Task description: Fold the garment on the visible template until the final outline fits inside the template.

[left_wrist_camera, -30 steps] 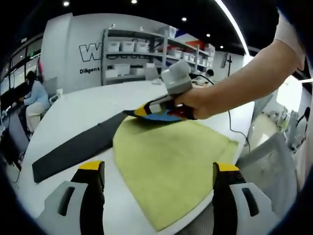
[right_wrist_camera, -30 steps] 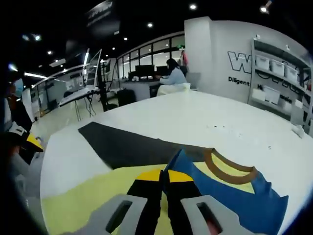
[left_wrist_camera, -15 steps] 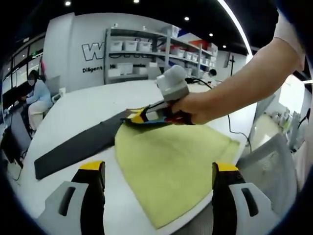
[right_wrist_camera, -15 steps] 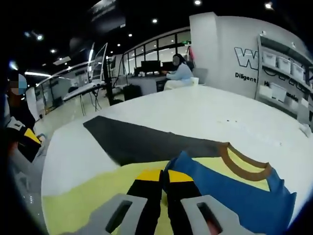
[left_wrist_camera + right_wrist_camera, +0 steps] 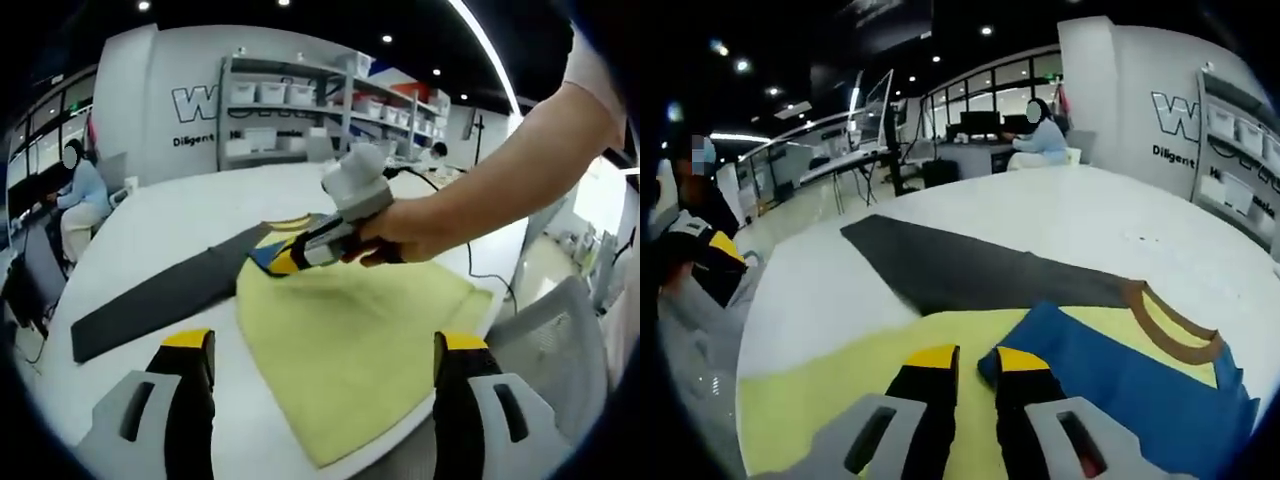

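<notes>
Two tongs: right tongs (image 5: 966, 362) w/ jaws slightly apart, nothing clamped, over yellow garment (image 5: 350, 340) beside its blue sleeve (image 5: 1110, 365). Left tongs (image 5: 325, 385) wide apart, empty, at 6 o'clock of garment. Garment lies on white counter (image 5: 150, 225), overlapping dark template (image 5: 150, 300) at 10 o'clock.

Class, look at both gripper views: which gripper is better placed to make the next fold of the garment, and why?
Probably the right gripper. It sits at the blue fold of the yellow garment, jaws slightly parted beside the edge. The left gripper hangs open at the table's near edge, touching no cloth.
</notes>
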A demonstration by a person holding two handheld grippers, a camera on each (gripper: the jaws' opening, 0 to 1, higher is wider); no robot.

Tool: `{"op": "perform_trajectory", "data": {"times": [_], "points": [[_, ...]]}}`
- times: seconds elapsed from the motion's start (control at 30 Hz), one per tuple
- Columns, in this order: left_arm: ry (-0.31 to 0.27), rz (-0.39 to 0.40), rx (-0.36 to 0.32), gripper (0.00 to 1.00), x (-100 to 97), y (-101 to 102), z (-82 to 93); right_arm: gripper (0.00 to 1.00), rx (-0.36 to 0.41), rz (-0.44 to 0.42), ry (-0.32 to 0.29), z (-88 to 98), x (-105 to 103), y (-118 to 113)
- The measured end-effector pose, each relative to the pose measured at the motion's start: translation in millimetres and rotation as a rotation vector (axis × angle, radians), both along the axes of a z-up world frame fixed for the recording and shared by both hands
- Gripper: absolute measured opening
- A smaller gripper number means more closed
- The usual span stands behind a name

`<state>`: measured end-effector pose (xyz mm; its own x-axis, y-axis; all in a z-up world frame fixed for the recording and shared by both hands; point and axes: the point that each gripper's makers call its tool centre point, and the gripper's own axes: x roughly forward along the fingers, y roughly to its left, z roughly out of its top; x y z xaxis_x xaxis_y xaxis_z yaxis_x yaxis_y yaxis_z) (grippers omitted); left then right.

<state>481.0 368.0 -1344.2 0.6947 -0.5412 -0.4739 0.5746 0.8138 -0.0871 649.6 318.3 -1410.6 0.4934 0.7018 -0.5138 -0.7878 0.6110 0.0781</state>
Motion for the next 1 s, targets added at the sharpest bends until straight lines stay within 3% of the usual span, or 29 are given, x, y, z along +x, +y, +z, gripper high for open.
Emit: {"op": "perform_trajectory", "data": {"times": [0.27, 0.6, 0.8, 0.9, 1.0], "points": [[0.026, 0.074, -0.039, 0.89, 19.4, 23.8, -5.6, 0.12, 0.046, -0.017, -0.033, 20.5, -3.9, -22.7], [0.082, 0.301, -0.063, 0.83, 67.8, 111.5, -21.7, 0.2, 0.044, -0.018, -0.078, 37.7, -15.0, -48.6], [0.115, 0.441, -0.126, 0.8, 93.7, 159.4, -32.6, 0.21, 0.038, -0.02, -0.095, 44.7, -25.3, -61.8], [0.123, 0.475, -0.117, 0.77, 100.4, 178.0, -42.0, 0.21, 0.029, -0.018, -0.102, 48.0, -31.0, -68.1], [0.144, 0.56, -0.145, 0.75, 103.2, 200.5, -52.9, 0.21, 0.022, -0.013, -0.111, 51.7, -34.6, -73.4]]}}
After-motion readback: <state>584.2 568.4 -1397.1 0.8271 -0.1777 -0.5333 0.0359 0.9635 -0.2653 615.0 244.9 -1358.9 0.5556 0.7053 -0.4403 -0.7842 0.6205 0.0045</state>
